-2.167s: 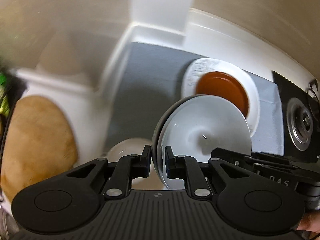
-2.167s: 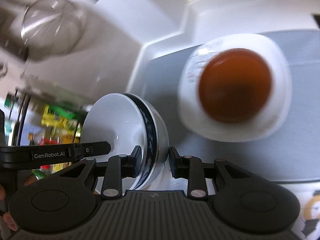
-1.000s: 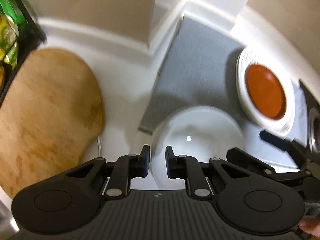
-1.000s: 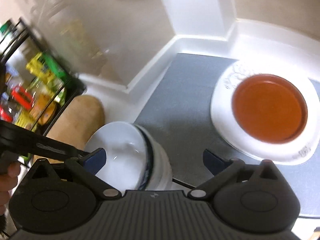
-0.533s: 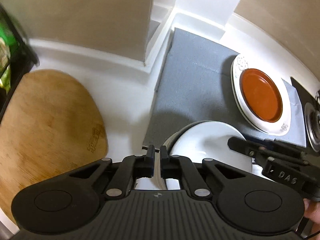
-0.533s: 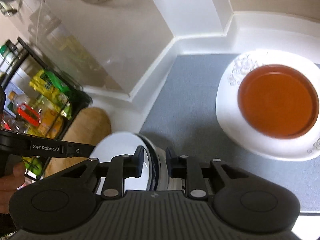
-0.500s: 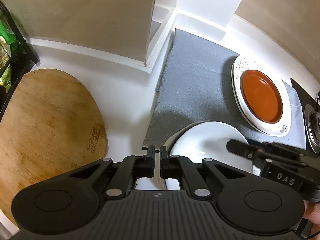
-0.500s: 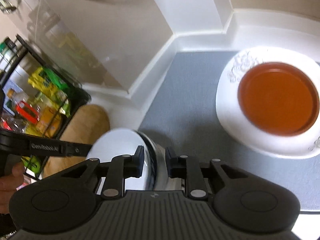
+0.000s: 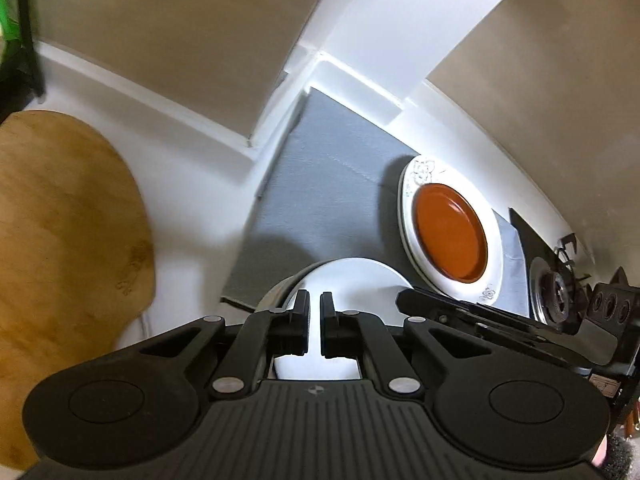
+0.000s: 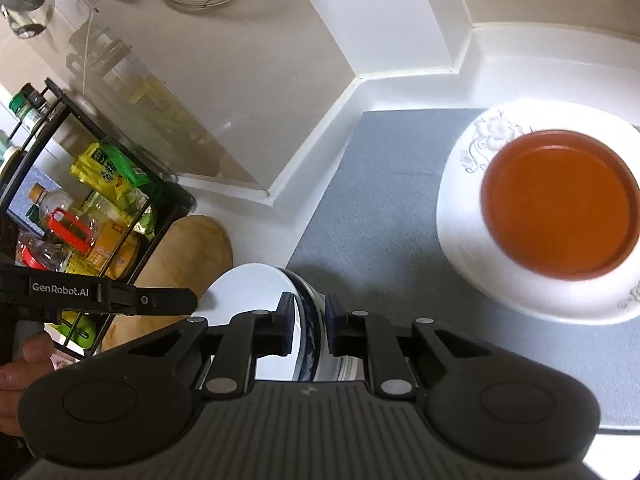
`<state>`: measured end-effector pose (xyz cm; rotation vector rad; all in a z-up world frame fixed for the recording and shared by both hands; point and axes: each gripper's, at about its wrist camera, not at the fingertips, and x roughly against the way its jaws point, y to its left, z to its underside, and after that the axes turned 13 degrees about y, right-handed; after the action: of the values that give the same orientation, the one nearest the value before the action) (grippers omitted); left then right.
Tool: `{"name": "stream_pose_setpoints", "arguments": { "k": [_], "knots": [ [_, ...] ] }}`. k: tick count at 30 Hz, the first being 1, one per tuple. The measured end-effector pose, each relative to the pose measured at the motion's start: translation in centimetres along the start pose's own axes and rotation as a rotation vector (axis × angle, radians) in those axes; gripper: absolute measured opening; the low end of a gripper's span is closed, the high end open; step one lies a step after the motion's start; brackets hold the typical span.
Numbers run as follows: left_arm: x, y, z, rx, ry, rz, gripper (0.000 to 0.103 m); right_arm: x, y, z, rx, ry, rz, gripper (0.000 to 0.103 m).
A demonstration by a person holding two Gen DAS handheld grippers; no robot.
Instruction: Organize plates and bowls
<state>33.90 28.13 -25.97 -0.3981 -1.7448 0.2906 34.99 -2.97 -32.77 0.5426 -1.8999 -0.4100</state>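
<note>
A stack of white bowls (image 9: pixel 352 280), the outer one with a dark blue band (image 10: pixel 308 312), sits at the near corner of the grey mat (image 9: pixel 328 168). My left gripper (image 9: pixel 314 312) is nearly shut over the stack's rim; whether it pinches the rim is hidden. My right gripper (image 10: pixel 306 316) is shut on the blue-banded rim from the opposite side. An orange plate (image 10: pixel 560 212) lies on a white floral plate (image 10: pixel 520 280) at the mat's right; both plates also show in the left wrist view (image 9: pixel 450 232).
A wooden cutting board (image 9: pixel 60 240) lies on the white counter left of the mat. A black wire rack (image 10: pixel 80 216) with bottles and packets stands far left. A stove burner (image 9: pixel 556 288) is right of the plates. Walls close the back.
The right gripper opened, then closed again on the bowl rim. The bowl stack came down from tilted in the air to the mat's near corner. Both cameras have tilted slightly upward.
</note>
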Motion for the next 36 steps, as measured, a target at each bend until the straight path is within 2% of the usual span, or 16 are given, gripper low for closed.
{"name": "stream_pose_setpoints", "arguments": {
  "k": [2, 6, 9, 11, 13, 16, 19, 24, 25, 28, 30, 33, 36],
  "knots": [
    [-1.1, 0.1, -0.3, 0.007, 0.026, -0.003, 0.003, -0.1, -0.2, 0.0, -0.014, -0.003, -0.006, 0.017],
    [-2.9, 1.6, -0.5, 0.11, 0.089, 0.088, 0.003, -0.4, -1.1, -0.1, -0.077, 0.012, -0.045, 0.017],
    [-2.8, 1.2, -0.2, 0.111, 0.097, 0.076, 0.003, -0.3, -0.7, -0.1, -0.045, 0.019, -0.026, 0.016],
    [-2.8, 0.7, -0.2, 0.09, 0.104, 0.047, 0.003, -0.3, -0.8, -0.1, -0.066, 0.031, -0.02, 0.021],
    [-2.8, 0.2, -0.2, 0.069, 0.12, 0.012, 0.003, -0.3, -1.4, 0.2, -0.113, 0.038, -0.036, 0.046],
    [-3.2, -0.4, -0.1, 0.03, 0.131, -0.041, 0.003, -1.1, -2.8, 0.9, -0.193, 0.081, -0.087, 0.051],
    [-3.6, 0.1, -0.2, 0.06, 0.18, -0.012, 0.003, -2.0, -4.3, 1.8, -0.286, 0.117, -0.165, 0.052],
    [-3.0, 0.2, -0.1, 0.059, 0.189, 0.002, 0.007, -2.6, -5.5, 3.0, -0.4, 0.132, -0.256, 0.055],
    [-2.8, 0.2, -0.1, 0.053, 0.181, 0.007, 0.012, -2.7, -5.7, 3.2, -0.422, 0.133, -0.272, 0.056],
    [-1.5, 0.1, 0.2, 0.014, 0.118, 0.033, 0.047, -2.8, -5.9, 3.8, -0.452, 0.138, -0.305, 0.058],
    [-1.7, 0.1, 0.1, -0.003, 0.145, 0.061, 0.051, -3.0, -5.8, 3.9, -0.453, 0.144, -0.307, 0.058],
    [-2.8, 0.3, -0.7, 0.029, 0.178, 0.067, 0.058, -3.3, -5.8, 4.1, -0.466, 0.148, -0.326, 0.067],
    [-3.5, 0.6, -1.1, 0.057, 0.206, 0.098, 0.067, -3.3, -5.3, 3.9, -0.45, 0.145, -0.32, 0.07]
  ]
}}
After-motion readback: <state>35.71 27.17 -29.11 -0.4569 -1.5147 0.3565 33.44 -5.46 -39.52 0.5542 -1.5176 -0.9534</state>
